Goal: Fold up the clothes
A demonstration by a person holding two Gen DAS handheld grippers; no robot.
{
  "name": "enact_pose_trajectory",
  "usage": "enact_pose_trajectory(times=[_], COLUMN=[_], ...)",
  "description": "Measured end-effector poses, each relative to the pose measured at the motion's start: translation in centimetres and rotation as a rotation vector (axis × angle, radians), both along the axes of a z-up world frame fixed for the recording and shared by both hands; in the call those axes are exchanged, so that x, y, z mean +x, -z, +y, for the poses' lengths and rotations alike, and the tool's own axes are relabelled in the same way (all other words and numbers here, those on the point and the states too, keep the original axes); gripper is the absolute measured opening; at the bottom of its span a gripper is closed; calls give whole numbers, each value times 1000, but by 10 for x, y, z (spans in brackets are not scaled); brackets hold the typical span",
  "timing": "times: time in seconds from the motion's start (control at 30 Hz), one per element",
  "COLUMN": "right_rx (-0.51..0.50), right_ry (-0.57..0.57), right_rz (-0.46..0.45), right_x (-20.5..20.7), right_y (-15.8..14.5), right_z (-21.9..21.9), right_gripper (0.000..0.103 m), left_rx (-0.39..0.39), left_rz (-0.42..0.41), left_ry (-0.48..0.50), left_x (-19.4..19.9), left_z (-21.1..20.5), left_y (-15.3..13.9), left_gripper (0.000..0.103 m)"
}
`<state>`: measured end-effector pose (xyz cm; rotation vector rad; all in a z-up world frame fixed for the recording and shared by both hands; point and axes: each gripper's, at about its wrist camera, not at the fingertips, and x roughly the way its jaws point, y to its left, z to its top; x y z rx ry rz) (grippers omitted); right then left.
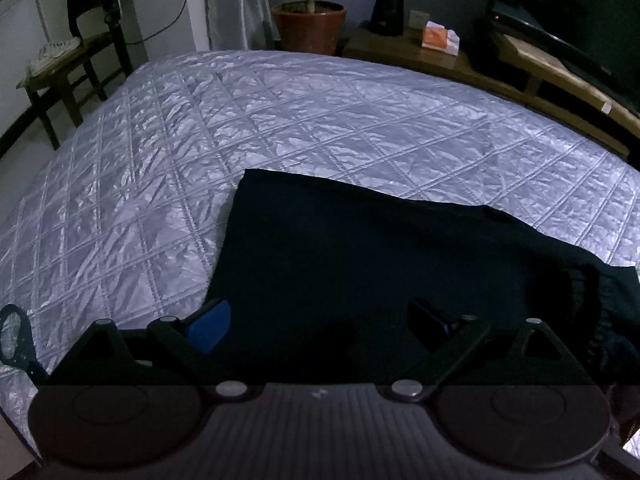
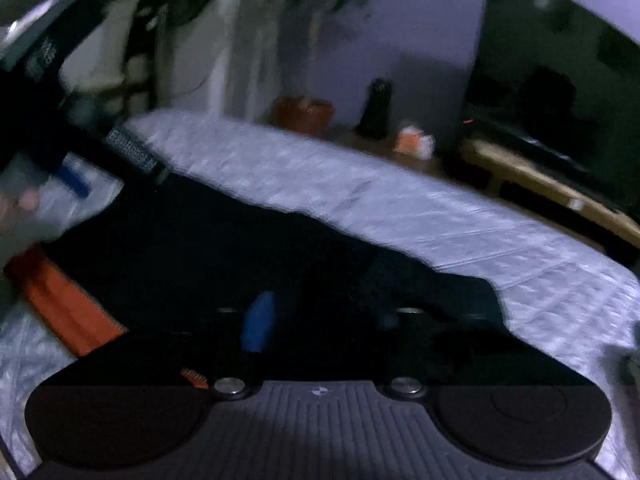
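Note:
A black garment [image 1: 380, 248] lies flat on the silver quilted bedspread [image 1: 200, 140], its straight edge toward the far side. My left gripper [image 1: 320, 324] hovers low over the garment's near left part with its blue-padded fingers [image 1: 212, 326] wide apart and nothing between them. In the blurred right wrist view the same black garment [image 2: 240, 248] spreads across the bedspread [image 2: 440, 208]. My right gripper [image 2: 320, 320] is over it; one blue pad [image 2: 260, 322] shows, the other is lost in the dark cloth. The left gripper [image 2: 76, 180] shows at the far left of that view.
An orange item [image 2: 64, 304] lies on the bed at the left of the right wrist view. Beyond the bed stand a potted plant [image 1: 310, 26], a wooden bench [image 1: 520, 72] with a dark speaker [image 1: 388, 4], a TV [image 1: 568, 20], and a wooden chair [image 1: 68, 64] at the left.

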<state>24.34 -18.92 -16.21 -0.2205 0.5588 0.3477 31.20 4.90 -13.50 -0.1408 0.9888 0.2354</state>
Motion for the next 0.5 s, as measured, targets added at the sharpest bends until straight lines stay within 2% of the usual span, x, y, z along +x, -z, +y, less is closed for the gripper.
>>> enact_pose_trajectory(times=[0.03,0.17,0.23,0.27,0.37,0.4,0.43,0.47,0.5], right_rx=[6,-60,-100,-125,-127,-98,-69,-35,12], right_ry=[24,48,13,0,5,34,64,91,106], right_rz=[7,59,51,49,138,134,131,130,139], right_x=[-1,-2,1,3,16,16,16,15,15], right_y=[-1,11,15,17,33,32,31,30,30], right_z=[-5,0,12,18,26,21,16,11,3], right_gripper=[76,67,69,74,75,70,51,41,38], left_rx=[-1,-11,-12,-12,-15,-17,-20,-23,-26], left_rz=[-2,0,4,7,13,15,17,19,20], left_ry=[-1,-11,-9,-7,-4,-3,-3,-3,-2], left_x=[-1,-3,-3,-3,-4,-4,-4,-4,-4], left_z=[1,7,8,8,8,8,8,8,8], left_y=[-1,-1,0,1,2,3,3,3,3], left_gripper=[95,95,95,95,95,95,95,95,95])
